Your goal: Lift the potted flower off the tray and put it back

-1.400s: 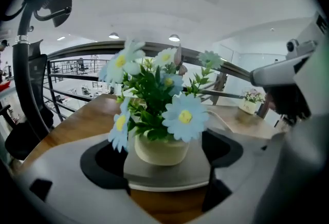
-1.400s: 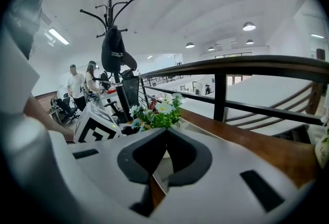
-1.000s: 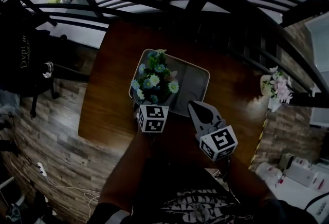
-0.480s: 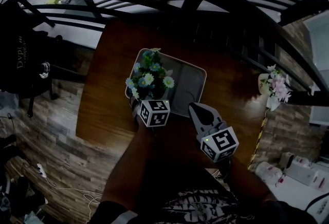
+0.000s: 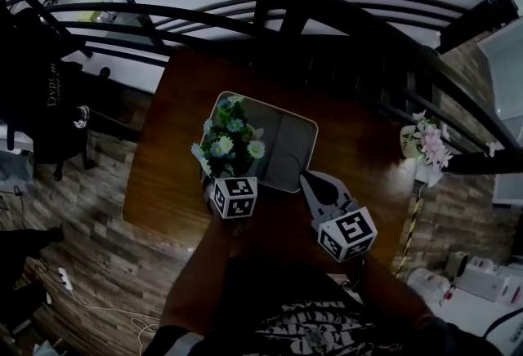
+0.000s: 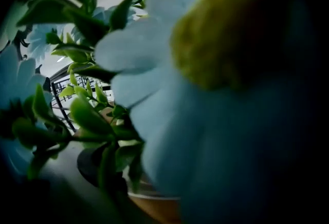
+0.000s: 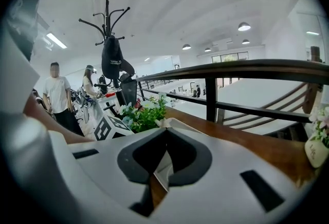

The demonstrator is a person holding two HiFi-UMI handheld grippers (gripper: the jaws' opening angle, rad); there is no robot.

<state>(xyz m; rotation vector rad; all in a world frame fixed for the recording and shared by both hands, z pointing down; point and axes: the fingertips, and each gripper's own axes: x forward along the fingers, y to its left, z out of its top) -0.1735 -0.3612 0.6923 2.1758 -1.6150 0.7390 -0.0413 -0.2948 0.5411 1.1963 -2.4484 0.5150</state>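
- Down at the left claw [image 5: 234, 196], I honestly can't tell how the jaws stand. Its own camera is smothered in petals and leaves, and from above the blooms cover the tips.
- That said, the flower [image 5: 226, 144] has drifted along with that claw over the last second, so my guess is it's got the pot [image 6: 154, 206] pinched low down.
- What changed: a second ago the blooms sat further in on the tray [image 5: 292, 138]. Now they hang out over its near-left corner, toward the person. It's a small shift, not a big swing.
- The claw's camera shows the pot rim at the bottom with grey tray floor and a dark patch beside it. I can't say whether the pot is clear of the floor or still touching.
- So to me the lift has only just got going, if that. The flower is still over the tray, and the put-back half isn't done yet.
- The right claw [image 5: 309, 180] has its jaws pressed together on nothing. It's parked over the table [image 5: 180, 117] just beside the tray's near edge, and it's barely budged.
- Further out, the pink flowers [image 5: 426, 142] sit well apart by the rail [image 5: 327, 11].
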